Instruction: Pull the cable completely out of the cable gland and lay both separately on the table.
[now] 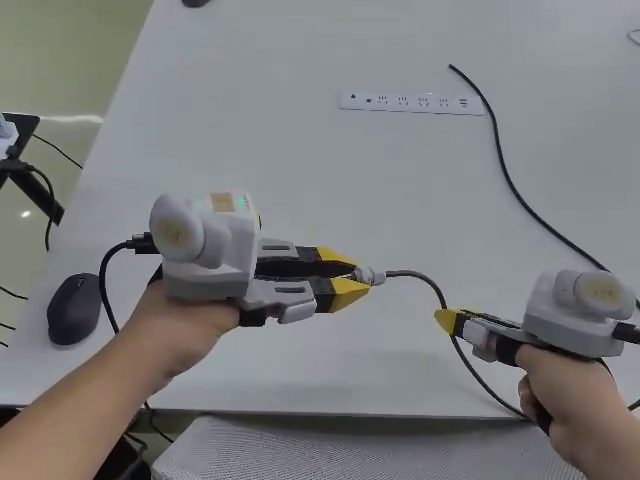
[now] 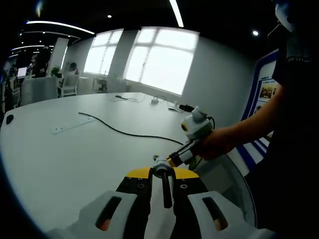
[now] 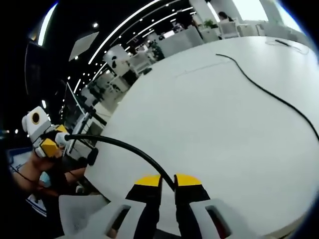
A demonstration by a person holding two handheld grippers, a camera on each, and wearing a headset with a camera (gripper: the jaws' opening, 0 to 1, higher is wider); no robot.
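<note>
My left gripper (image 1: pixel 350 278) points right, its yellow-tipped jaws shut on a small grey cable gland (image 1: pixel 368 276). In the left gripper view the gland (image 2: pixel 161 167) sits pinched at the tips of that gripper (image 2: pixel 162 174). A dark cable (image 1: pixel 415 277) leaves the gland, arcs right and down, and passes into my right gripper (image 1: pixel 445 320), which is shut on it. In the right gripper view the cable (image 3: pixel 119 145) curves from the right gripper (image 3: pixel 168 179) to the left gripper (image 3: pixel 42 134) at the far left. Both grippers hover above the white table (image 1: pixel 300 180) near its front edge.
A white power strip (image 1: pixel 405 102) lies at the back of the table. A long black cord (image 1: pixel 520 195) runs from beside it toward the right edge. A dark mouse (image 1: pixel 72 308) rests at the table's left corner. Wide bare tabletop lies between the grippers and the strip.
</note>
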